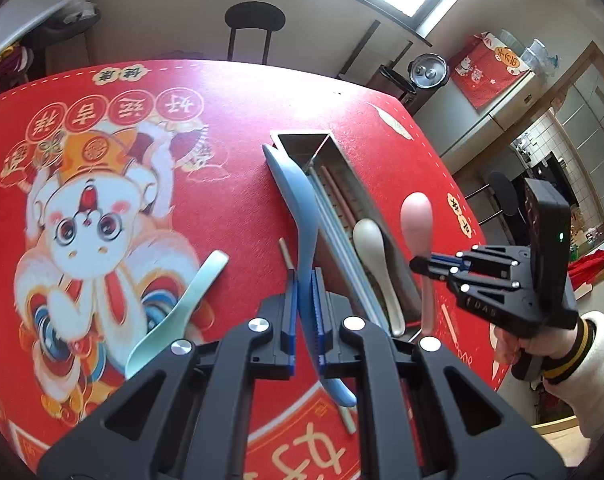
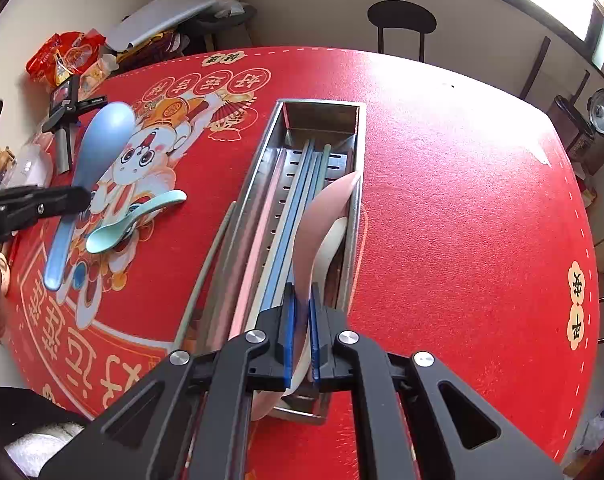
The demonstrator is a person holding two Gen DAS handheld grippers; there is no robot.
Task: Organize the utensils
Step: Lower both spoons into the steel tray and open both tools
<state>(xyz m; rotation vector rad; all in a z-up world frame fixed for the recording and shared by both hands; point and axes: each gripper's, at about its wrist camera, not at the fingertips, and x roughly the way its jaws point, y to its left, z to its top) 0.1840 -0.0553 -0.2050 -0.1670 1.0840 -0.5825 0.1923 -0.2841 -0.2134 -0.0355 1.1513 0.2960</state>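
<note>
My left gripper (image 1: 305, 312) is shut on a blue spoon (image 1: 298, 200), held above the red mat left of the steel utensil box (image 1: 302, 140); it also shows in the right wrist view (image 2: 102, 136). My right gripper (image 2: 301, 320) is shut on a pink spoon (image 2: 322, 216), held over the near end of the box (image 2: 322, 106); the pink spoon also shows in the left wrist view (image 1: 417, 216). The box holds blue chopsticks (image 2: 298, 200), a pink chopstick (image 2: 258, 248) and a white spoon (image 1: 372, 248). A mint spoon (image 2: 134, 220) lies on the mat.
A green chopstick (image 2: 210, 268) lies on the mat beside the box's left wall. A brown chopstick tip (image 1: 286, 254) shows near my left fingers. Snack bags and clutter (image 2: 62, 60) sit at the table's far left. A black chair (image 2: 402, 24) stands behind the table.
</note>
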